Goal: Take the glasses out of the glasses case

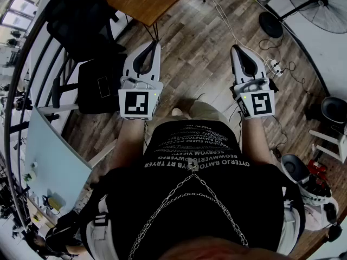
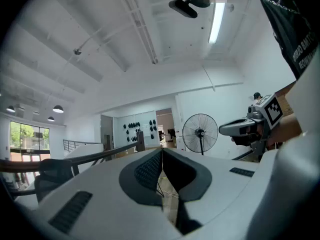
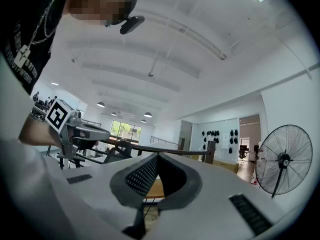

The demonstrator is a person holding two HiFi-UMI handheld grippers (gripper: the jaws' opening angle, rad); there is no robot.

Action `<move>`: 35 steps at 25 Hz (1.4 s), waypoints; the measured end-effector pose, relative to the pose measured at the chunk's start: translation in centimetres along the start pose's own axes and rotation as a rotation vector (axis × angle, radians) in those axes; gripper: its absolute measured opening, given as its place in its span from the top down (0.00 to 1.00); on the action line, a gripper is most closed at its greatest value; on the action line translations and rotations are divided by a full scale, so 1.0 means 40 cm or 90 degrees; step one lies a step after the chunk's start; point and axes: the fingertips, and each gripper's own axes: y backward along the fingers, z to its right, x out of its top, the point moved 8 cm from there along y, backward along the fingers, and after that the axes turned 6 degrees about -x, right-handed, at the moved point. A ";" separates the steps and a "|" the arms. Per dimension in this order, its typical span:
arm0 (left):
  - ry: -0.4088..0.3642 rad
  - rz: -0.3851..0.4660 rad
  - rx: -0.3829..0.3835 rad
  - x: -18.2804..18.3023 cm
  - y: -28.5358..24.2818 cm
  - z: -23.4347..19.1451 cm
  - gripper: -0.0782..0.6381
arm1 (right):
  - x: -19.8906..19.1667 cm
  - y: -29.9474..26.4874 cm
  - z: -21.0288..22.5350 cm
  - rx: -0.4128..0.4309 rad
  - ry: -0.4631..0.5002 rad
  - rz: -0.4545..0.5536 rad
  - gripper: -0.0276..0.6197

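- Both arms are out front, level over the wooden floor (image 1: 190,69), with the person's black shirt and chain (image 1: 195,199) at the near edge of the head view.
- Left tool (image 1: 156,44): in its own view (image 2: 162,152) the two dark pads are pressed together at the tip, and nothing sits between them.
- Right tool (image 1: 235,48): same story in its own view (image 3: 157,157), with the pads closed tip to tip and nothing pinched.
- The two tools run side by side, well apart, and each one's marker cube sits at the near end by the hands.
- Each camera catches the other tool out to the side, and both are empty.
- The glasses case and the glasses show in none of the views, so I can't place them.
- A wooden tabletop (image 1: 146,1) stands at the far edge, with a black office chair (image 1: 81,20) to its left.
- A standing fan (image 1: 317,4) is far right, and a white power strip (image 1: 274,66) lies on the floor near it.
- A pale blue tabletop (image 1: 54,156) with a few small items sits near left.
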 end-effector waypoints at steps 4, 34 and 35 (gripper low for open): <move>0.005 -0.006 -0.005 -0.015 -0.016 -0.001 0.85 | -0.013 -0.015 0.001 0.000 0.001 -0.004 0.93; 0.014 -0.029 0.019 -0.024 -0.293 -0.090 0.85 | -0.110 -0.286 0.171 0.064 -0.044 -0.037 0.75; 0.017 -0.028 0.019 -0.022 -0.303 -0.090 0.85 | -0.112 -0.291 0.179 0.064 -0.046 -0.037 0.75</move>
